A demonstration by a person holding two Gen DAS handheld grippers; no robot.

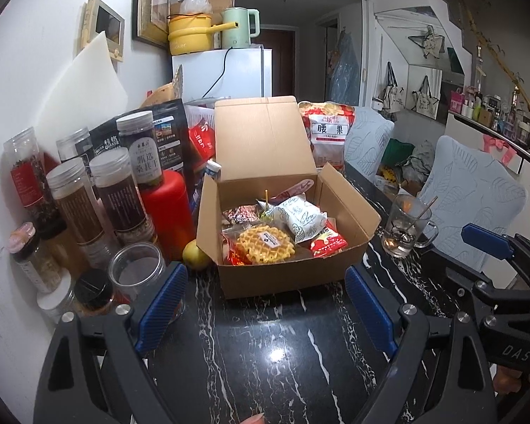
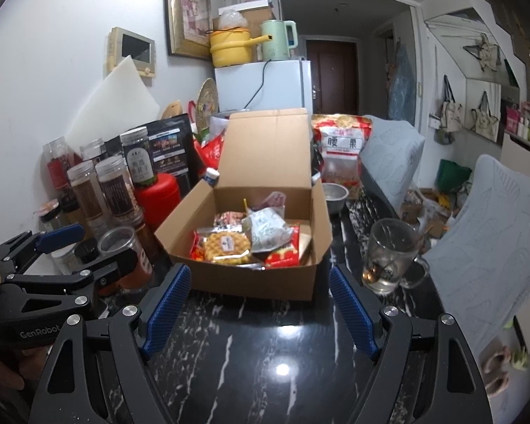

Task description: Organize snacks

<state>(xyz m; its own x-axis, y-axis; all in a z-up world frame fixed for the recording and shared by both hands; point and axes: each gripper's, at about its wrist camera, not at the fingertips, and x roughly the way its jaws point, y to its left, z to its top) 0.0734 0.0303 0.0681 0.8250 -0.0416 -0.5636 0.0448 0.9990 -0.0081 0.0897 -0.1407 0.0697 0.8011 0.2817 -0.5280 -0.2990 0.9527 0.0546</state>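
Black marble-look table (image 1: 265, 353) with white veins, glossy enough that a ceiling light glares off it. Sitting right on it: an open cardboard box (image 1: 286, 275) in the middle, lid flap standing up at the back. Left of the box there's a yellow lemon (image 1: 195, 255) touching its corner, a red canister (image 1: 168, 208) behind that, and a crowd of clear plastic jars (image 1: 74, 198) along the wall, plus one empty lidless jar (image 1: 136, 272) up front. On the right a glass mug (image 1: 406, 226) with a stick in it. Behind the box, a bag of cashews (image 1: 328, 134) and a small metal bowl (image 2: 334, 194).
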